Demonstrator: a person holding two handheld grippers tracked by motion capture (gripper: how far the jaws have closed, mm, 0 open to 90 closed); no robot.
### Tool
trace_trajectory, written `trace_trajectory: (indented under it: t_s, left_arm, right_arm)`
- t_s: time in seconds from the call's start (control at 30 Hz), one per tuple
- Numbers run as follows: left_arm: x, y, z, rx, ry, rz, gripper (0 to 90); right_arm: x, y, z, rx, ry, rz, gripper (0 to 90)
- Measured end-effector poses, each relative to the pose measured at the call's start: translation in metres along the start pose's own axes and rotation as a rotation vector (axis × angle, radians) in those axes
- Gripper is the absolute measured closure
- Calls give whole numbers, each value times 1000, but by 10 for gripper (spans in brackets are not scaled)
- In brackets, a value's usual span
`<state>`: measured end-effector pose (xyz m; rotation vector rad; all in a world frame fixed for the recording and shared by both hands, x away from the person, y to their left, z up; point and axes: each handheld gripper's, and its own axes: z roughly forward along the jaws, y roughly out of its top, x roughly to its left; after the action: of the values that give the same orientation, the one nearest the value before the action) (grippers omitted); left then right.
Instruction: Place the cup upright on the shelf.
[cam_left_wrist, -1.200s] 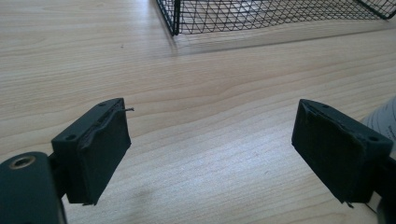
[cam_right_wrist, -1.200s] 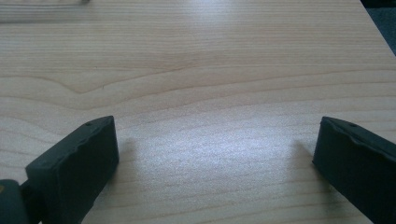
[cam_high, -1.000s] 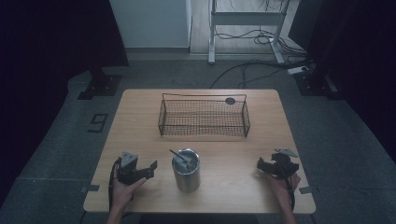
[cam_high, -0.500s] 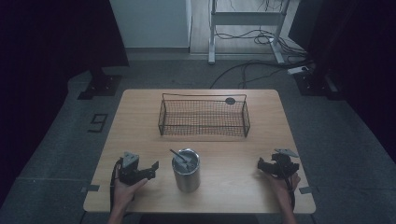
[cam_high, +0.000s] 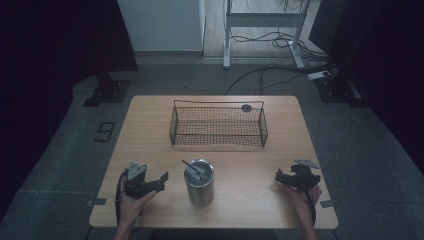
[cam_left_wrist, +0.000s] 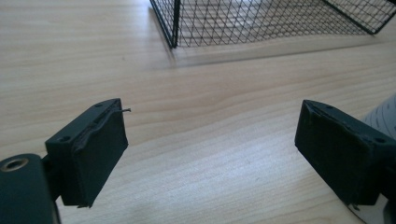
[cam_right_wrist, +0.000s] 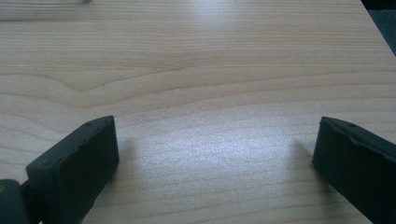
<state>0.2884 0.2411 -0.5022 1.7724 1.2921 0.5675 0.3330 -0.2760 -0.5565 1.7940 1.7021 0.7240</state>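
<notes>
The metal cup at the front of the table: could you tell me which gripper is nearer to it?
Left. The left gripper sits just beside the metal cup, jaws open toward it. The right gripper rests open near the table's far right edge, well away from it.

A light wooden rectangular table (cam_high: 280, 210) stands mid-frame on grey carpet floor (cam_high: 375, 150). Upper centre, a white wall panel (cam_high: 160, 25); beside it a metal-framed stand (cam_high: 260, 20) over black cables (cam_high: 280, 65). Dark edges.
</notes>
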Motion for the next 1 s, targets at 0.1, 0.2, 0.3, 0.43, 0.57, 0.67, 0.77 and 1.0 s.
trace_trajectory:
  t_s: [0.1, 0.2, 0.3, 0.43, 0.57, 0.67, 0.77, 1.0]
  left_arm:
    - [-1, 2, -4, -7, -10, 2, 87]
    - [-4, 5, -9, -20, -33, 4, 82]
    - [-8, 9, -15, -36, -61, 5, 80]
    - [-15, 14, -24, -58, -105, 12, 75]
    - [-23, 19, -32, -68, -143, 13, 73]
    - [-30, 22, -38, -79, -177, 22, 72]
    - [-35, 24, -42, -84, -191, 34, 68]
    - [-44, 26, -46, -79, -206, 53, 66]
  right_arm:
    - [0, 0, 0, -1, 0, 2, 3]
    - [0, 0, 0, 0, 0, 0, 5]
    - [0, 0, 0, 0, 0, 0, 5]
    - [0, 0, 0, 0, 0, 0, 5]
    - [0, 0, 0, 0, 0, 0, 5]
    - [0, 0, 0, 0, 0, 0, 5]
    - [0, 0, 0, 0, 1, 0, 5]
    - [0, 0, 0, 0, 0, 0, 5]
